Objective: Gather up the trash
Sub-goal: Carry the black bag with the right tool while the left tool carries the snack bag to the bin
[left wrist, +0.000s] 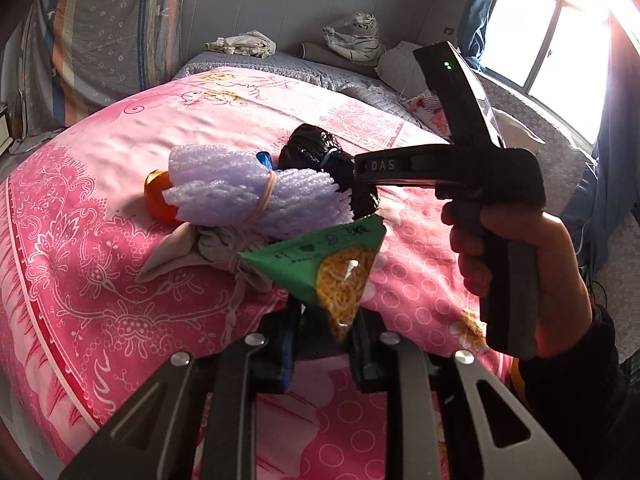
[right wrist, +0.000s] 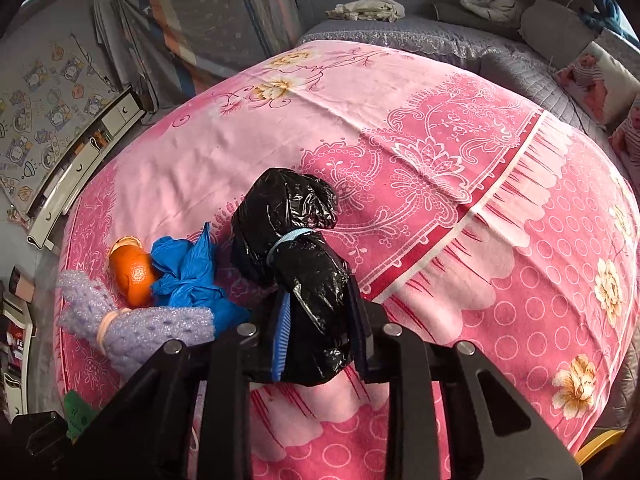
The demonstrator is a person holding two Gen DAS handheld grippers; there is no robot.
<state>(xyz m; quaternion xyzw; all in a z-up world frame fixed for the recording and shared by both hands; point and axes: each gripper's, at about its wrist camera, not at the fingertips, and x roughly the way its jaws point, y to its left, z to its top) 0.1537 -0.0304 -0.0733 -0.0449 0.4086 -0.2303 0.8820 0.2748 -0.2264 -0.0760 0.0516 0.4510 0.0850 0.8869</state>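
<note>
My left gripper (left wrist: pixel 326 334) jaws pinch the green noodle snack packet (left wrist: pixel 320 268); my right gripper (right wrist: pixel 320 338) jaws clamp the tied black plastic bag (right wrist: pixel 298 268), centre frame.

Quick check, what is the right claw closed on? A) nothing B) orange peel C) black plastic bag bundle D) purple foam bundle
C: in the right wrist view the right claw pinches the black plastic bag bundle between its fingers, while the orange peel and purple foam bundle lie on the pink bedspread to its left.
</note>
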